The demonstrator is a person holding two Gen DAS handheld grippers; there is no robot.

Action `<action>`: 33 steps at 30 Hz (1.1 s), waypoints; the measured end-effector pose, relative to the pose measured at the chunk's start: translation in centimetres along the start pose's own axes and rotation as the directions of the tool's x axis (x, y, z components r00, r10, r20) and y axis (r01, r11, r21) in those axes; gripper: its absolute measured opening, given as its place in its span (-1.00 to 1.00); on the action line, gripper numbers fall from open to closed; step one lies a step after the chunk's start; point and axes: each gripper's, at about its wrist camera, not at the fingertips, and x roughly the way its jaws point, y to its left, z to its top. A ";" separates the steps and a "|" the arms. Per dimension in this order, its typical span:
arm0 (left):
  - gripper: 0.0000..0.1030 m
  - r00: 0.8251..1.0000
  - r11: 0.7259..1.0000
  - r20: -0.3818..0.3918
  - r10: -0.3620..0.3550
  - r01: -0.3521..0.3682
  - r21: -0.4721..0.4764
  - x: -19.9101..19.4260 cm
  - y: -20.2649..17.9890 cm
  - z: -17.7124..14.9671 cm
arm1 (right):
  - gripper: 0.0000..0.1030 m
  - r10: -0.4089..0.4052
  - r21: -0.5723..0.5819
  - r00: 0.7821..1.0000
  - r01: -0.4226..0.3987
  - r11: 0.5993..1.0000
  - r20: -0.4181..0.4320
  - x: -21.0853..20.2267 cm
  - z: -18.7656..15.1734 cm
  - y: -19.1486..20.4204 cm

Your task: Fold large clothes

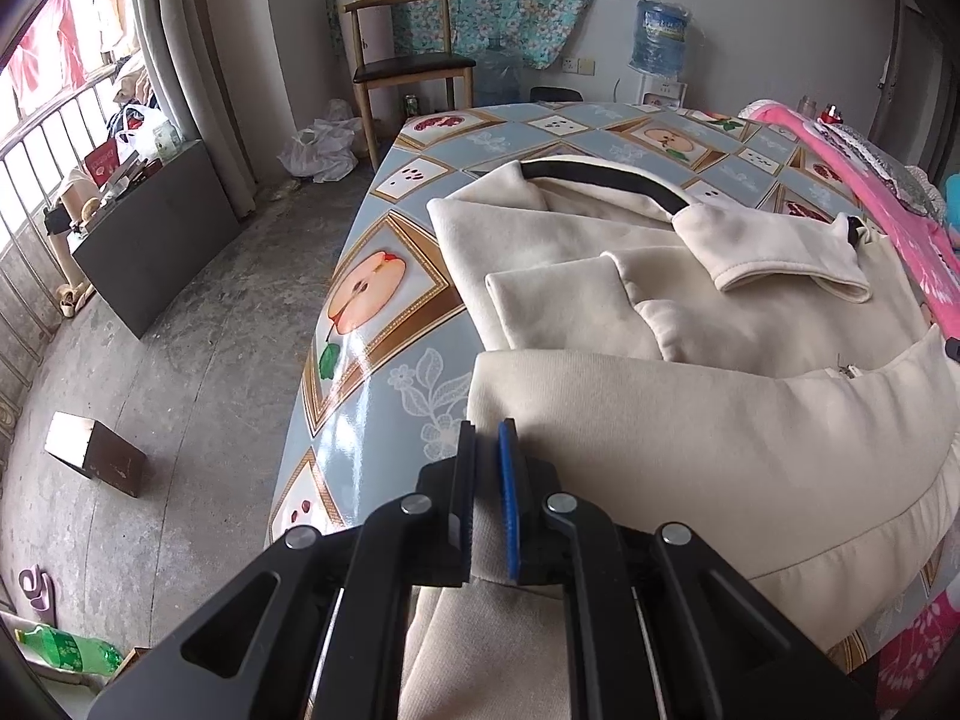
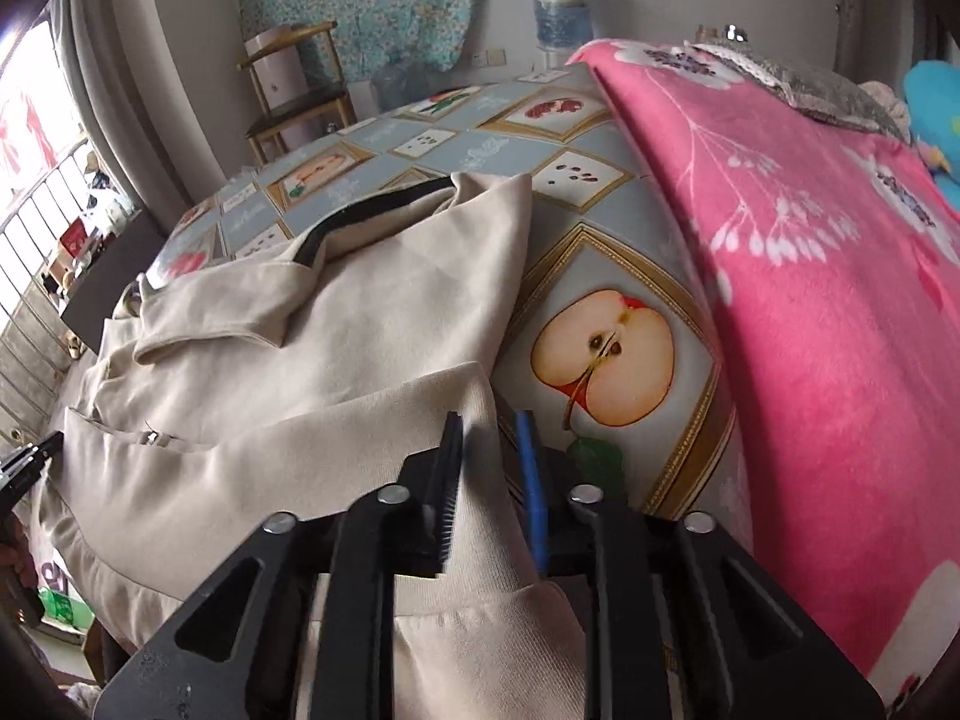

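Observation:
A cream jacket (image 1: pixel 690 432) with a black-lined collar (image 1: pixel 606 177) lies on the table, sleeves folded across its body. Its lower part is lifted and folded over toward the collar. My left gripper (image 1: pixel 487 435) is shut on the jacket's hem at its left corner. My right gripper (image 2: pixel 489 426) is shut on the hem of the same jacket (image 2: pixel 312 372) at its right corner. The left gripper's tip shows at the left edge of the right wrist view (image 2: pixel 30 456).
The table wears a blue tablecloth (image 1: pixel 384 360) with fruit pictures. A pink floral blanket (image 2: pixel 828 312) lies along the table's right side. A wooden chair (image 1: pixel 408 60), a water dispenser (image 1: pixel 660 42) and a small brown box (image 1: pixel 96 450) on the floor stand around.

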 end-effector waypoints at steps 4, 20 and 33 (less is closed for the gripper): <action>-0.77 0.995 0.994 0.019 -0.099 0.099 -0.036 -1.0 1.1 0.1 | 0.03 0.020 0.006 1.000 -0.020 1.000 0.002 -1.4 -0.4 0.0; -0.32 0.863 0.799 -0.106 -0.493 0.402 -0.447 5.5 6.9 1.9 | 0.05 0.028 0.033 0.999 -0.027 0.999 -0.029 -0.6 -1.2 0.2; -0.31 0.667 0.508 -0.023 -0.745 0.544 -0.668 9.2 10.2 1.6 | 0.05 0.039 0.043 0.999 -0.038 0.998 -0.028 -0.4 -1.3 0.3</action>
